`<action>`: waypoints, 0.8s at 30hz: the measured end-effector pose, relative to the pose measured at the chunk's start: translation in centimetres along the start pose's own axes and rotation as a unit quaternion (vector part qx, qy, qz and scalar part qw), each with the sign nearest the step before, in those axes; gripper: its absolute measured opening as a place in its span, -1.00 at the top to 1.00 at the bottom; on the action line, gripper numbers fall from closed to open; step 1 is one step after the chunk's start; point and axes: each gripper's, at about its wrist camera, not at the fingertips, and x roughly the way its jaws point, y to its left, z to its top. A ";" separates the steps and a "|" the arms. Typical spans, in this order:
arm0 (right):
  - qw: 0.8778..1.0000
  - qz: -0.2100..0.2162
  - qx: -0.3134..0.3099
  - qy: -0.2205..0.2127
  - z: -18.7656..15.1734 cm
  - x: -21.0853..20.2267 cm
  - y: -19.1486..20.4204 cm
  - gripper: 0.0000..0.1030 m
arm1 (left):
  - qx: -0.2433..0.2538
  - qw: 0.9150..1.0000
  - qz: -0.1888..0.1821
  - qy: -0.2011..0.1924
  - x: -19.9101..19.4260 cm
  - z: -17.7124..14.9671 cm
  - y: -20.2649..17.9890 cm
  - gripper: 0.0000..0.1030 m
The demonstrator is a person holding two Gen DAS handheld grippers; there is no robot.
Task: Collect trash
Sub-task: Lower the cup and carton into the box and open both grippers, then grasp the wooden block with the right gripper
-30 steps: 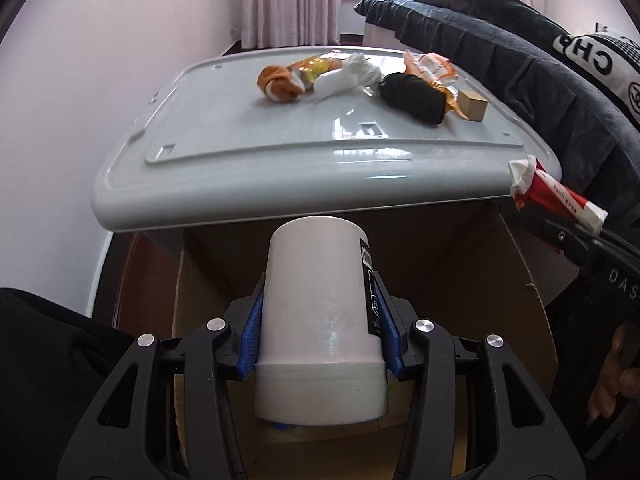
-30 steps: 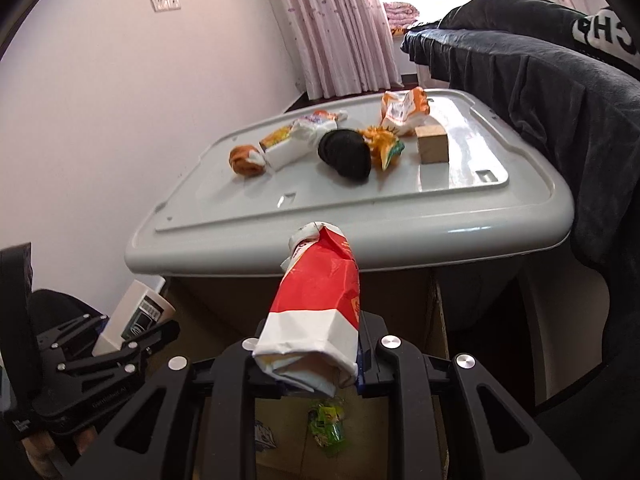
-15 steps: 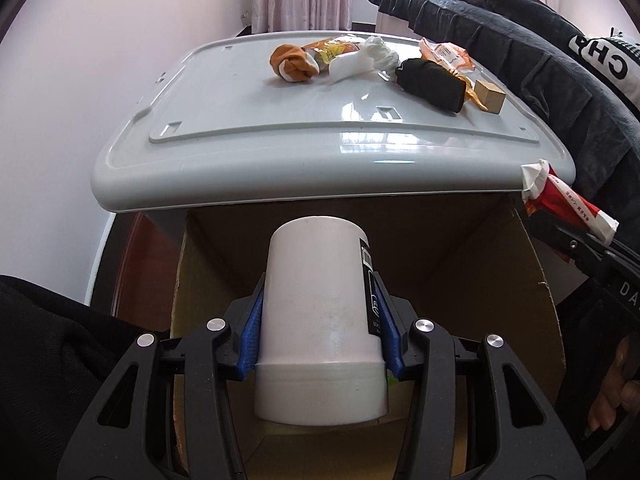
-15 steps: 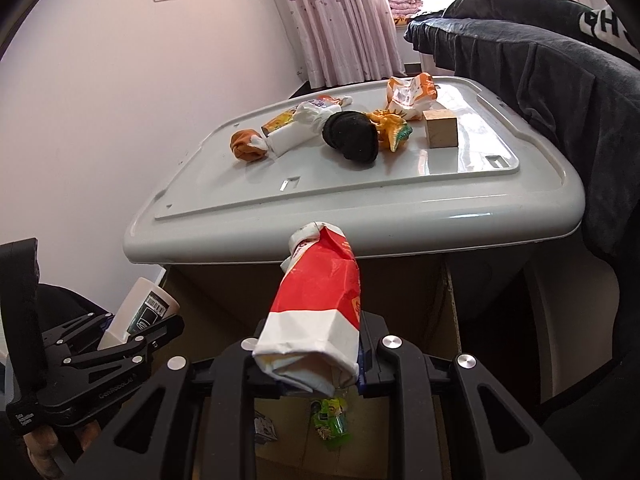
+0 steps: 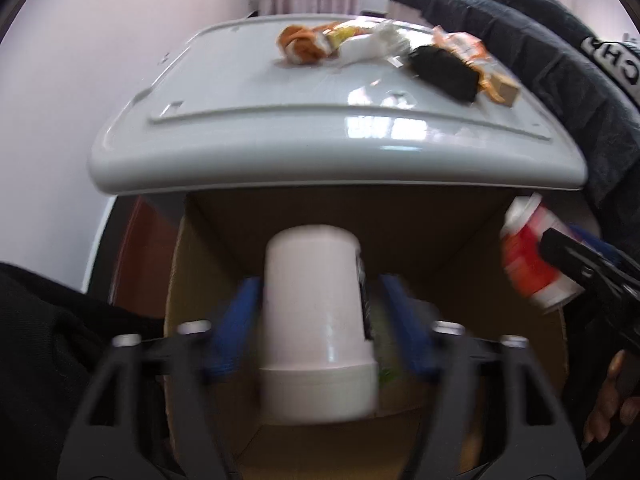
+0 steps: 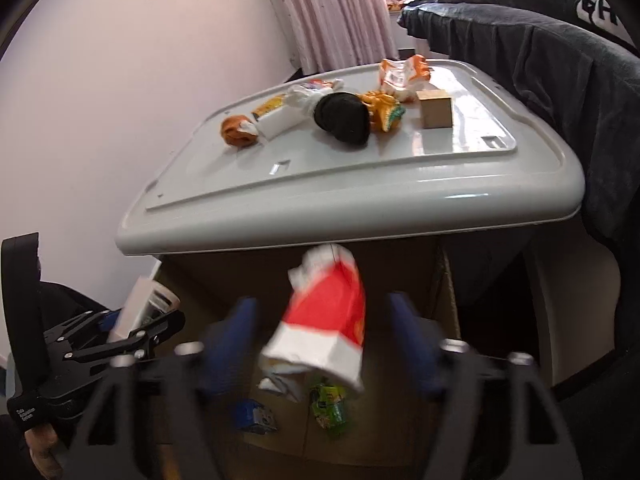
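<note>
Over an open cardboard box point(image 5: 420, 236), the white paper cup point(image 5: 316, 320) stands between the blue pads point(image 5: 236, 320) of my left gripper point(image 5: 320, 316). Its jaws are opening, and a gap shows beside the cup. In the right wrist view the red and white wrapper point(image 6: 328, 320) hangs loose between the spread, blurred pads point(image 6: 408, 336) of my right gripper point(image 6: 320, 340). Those jaws are opening too, with neither pad touching the wrapper. More trash lies on the grey lid point(image 6: 360, 188): an orange wrapper point(image 6: 238, 130), a white tissue point(image 6: 288, 114), a black bundle point(image 6: 342, 118) and a wooden block point(image 6: 435, 110).
The box floor point(image 6: 288, 436) holds a green packet point(image 6: 330, 404) and a blue packet point(image 6: 256, 416). The grey lid overhangs the box's far side. Dark clothing point(image 6: 560, 80) drapes along the right. A pale wall is on the left and a pink curtain point(image 6: 332, 12) is behind.
Both grippers' pads have sprung apart, letting go of the cup and the wrapper. The wrapper has tilted and slipped lower between the right fingers. Both views are motion-blurred.
</note>
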 end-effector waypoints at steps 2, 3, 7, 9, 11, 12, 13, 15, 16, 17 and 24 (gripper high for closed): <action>1.000 0.003 0.004 -0.005 0.0 -0.2 -0.2 -0.51 | -0.005 1.000 0.008 -0.004 -0.1 0.0 0.3 -0.54; 1.000 0.002 0.006 -0.007 0.0 -0.3 -0.3 -0.51 | -0.008 1.000 0.006 -0.004 -0.1 0.0 0.5 -0.54; 1.000 0.003 0.024 -0.019 0.2 -0.9 -0.9 -0.51 | -0.018 1.000 0.003 -0.005 -0.2 0.1 0.9 -0.54; 0.999 0.003 0.031 -0.022 0.3 -1.0 -1.2 -0.50 | -0.020 1.000 0.006 -0.009 -0.3 0.1 1.0 -0.54; 0.999 0.004 0.038 -0.022 0.4 -1.1 -1.5 -0.51 | -0.018 1.000 0.008 -0.010 -0.3 0.1 0.9 -0.54; 0.999 0.005 0.039 -0.023 0.4 -1.1 -1.5 -0.50 | -0.016 1.000 0.009 -0.010 -0.3 0.1 0.8 -0.54; 0.999 0.005 0.041 -0.025 0.4 -1.2 -1.6 -0.50 | -0.014 1.000 0.011 -0.010 -0.4 0.1 0.7 -0.54; 0.999 0.006 0.044 -0.027 0.5 -1.3 -1.7 -0.51 | -0.006 1.000 0.016 -0.014 -0.5 0.1 0.4 -0.54; 0.999 0.006 0.046 -0.028 0.6 -1.3 -1.8 -0.51 | -0.004 1.000 0.017 -0.017 -0.6 0.1 0.3 -0.54; 0.998 0.006 0.047 -0.030 0.7 -1.4 -1.8 -0.51 | 0.000 1.000 0.016 -0.021 -0.7 0.1 0.1 -0.54; 0.998 -0.004 0.043 -0.055 4.2 -1.8 -3.0 -0.51 | 0.047 0.998 0.003 -0.049 -2.4 2.1 -1.6 -0.54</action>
